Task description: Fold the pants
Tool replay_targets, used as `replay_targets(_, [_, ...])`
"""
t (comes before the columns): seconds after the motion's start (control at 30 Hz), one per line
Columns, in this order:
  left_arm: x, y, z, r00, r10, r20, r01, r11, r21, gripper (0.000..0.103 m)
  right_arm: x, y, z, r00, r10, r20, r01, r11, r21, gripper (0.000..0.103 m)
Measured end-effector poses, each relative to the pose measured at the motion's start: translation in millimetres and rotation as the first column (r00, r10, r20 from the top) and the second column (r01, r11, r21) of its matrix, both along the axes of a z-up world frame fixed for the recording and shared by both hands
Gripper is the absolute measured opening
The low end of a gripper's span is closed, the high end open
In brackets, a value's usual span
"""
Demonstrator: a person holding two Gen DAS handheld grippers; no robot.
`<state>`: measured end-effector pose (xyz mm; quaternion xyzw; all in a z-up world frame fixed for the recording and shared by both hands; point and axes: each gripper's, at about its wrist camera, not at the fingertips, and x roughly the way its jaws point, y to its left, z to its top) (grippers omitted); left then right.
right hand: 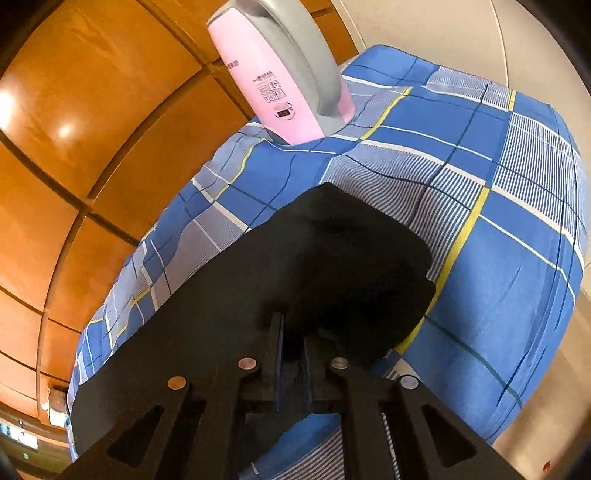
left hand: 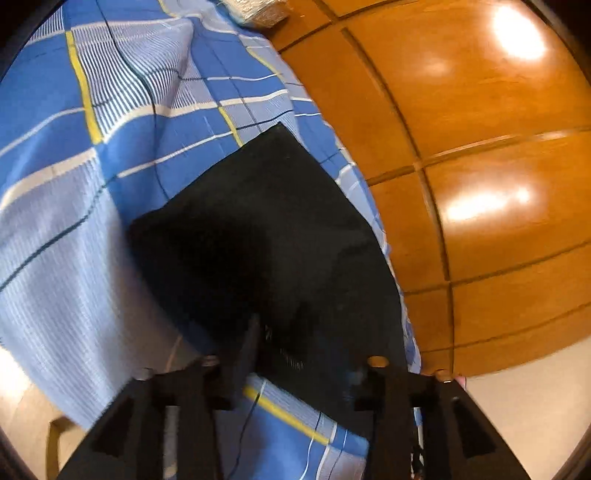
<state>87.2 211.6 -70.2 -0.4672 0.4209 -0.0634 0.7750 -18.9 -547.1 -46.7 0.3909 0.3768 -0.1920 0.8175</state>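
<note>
The black pants [left hand: 273, 236] lie on a blue plaid cloth [left hand: 110, 155], near its edge by the wooden wall. My left gripper [left hand: 299, 332] is over the near end of the pants with its fingers spread wide; the right finger is lost against the black fabric. In the right wrist view the pants [right hand: 295, 266] stretch away from me in a folded mass. My right gripper [right hand: 293, 332] has its fingers close together, pinching a bunched edge of the pants.
A pink and grey iron [right hand: 284, 74] stands upright on the plaid cloth [right hand: 498, 221] beyond the pants. Glossy orange wood panels [left hand: 480, 147] run along the cloth's edge. A silvery bundle [left hand: 258, 11] lies at the far end. Pale floor [left hand: 535, 406] shows below.
</note>
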Motion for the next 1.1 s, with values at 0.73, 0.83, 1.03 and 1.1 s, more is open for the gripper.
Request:
replay_targets(0.73, [1.3, 21.4, 30.6, 1.000, 0.007, 0.002, -0.007, 0.987, 0.159, 0.006, -14.6, -6.5, 26.8, 0.995, 0.017, 0.099, -0.018, 1.000, 0.006, 0.007])
replay_targets(0.83, [5.6, 20.9, -7.0, 0.993, 0.024, -0.115, -0.003, 0.983, 0.186, 0.007, -25.1, -10.0, -1.4, 0.999, -0.010, 0.038, 0.008, 0.999, 0.044, 0.007])
replay_targets(1.03, [13.8, 13.6, 7.9, 0.985, 0.060, -0.164, -0.004, 0.947, 0.320, 0.023, -31.9, -10.3, -30.8, 1.000, -0.022, 0.011, 0.021, 0.996, 0.086, 0.012])
replay_targets(1.1, [11.1, 16.6, 20.6, 0.985, 0.087, -0.152, -0.026, 0.931, 0.365, 0.027, -37.3, -14.7, -29.4, 0.999, -0.030, 0.043, 0.026, 0.995, 0.095, 0.029])
